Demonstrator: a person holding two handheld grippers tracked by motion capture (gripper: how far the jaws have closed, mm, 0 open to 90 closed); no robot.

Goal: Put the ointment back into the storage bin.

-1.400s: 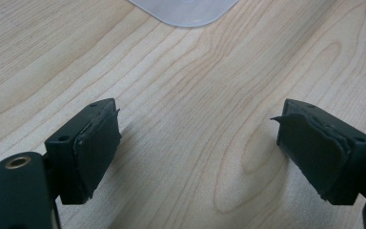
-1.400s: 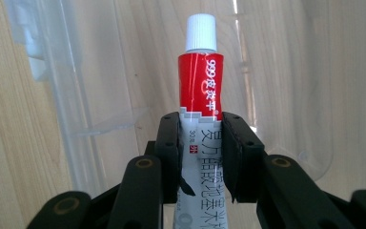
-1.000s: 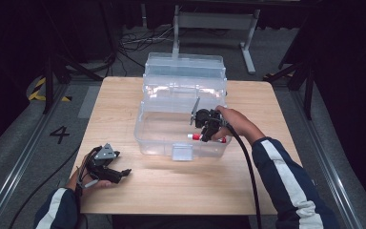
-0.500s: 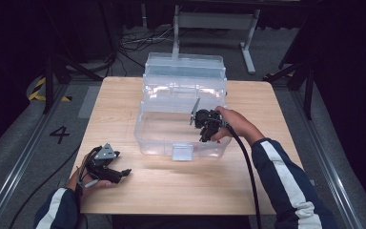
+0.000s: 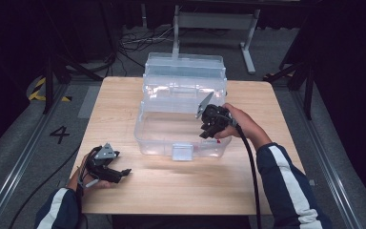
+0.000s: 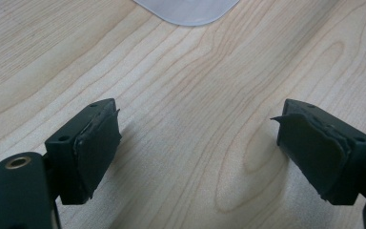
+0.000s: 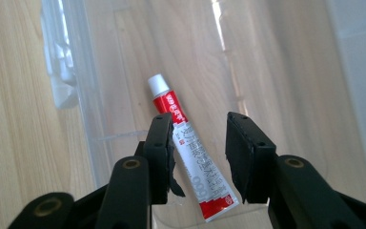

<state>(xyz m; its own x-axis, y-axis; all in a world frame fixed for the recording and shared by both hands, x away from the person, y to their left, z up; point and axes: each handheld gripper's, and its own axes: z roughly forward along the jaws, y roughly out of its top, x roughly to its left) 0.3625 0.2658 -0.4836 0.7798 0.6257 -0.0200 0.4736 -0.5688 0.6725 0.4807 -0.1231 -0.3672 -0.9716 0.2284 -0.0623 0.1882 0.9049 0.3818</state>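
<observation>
So my right gripper [image 5: 208, 131] has just been opening its jaws over the front right corner of the clear plastic box [image 5: 181, 102], and the tube [image 7: 188, 151] is loose between them now, not pinched. A second back in the high view it sat gripped in the jaws, red cap end sticking out toward the box's front wall; now I can only catch a tiny red bit [image 5: 216, 141] low down behind that wall. Through the right gripper view it looks like it's lying on the box floor, slanted, white cap pointing away and the crimped flat end nearest me, one pad right up against its side and the other standing clear. I'd call that the drop-off pretty much done, so the next thing is lifting out without dragging it along. It's a soft squeezable tube, white body with red bands and print, glossy. The box is see-through, thin-walled with rounded corners, a latch on the front and a lid tipped back behind. My left gripper [image 5: 119, 172] is parked on the pale wood-grain table [image 5: 171, 191], jaws wide apart with nothing in them, pads black rubber and a bit chewed at the edges.
</observation>
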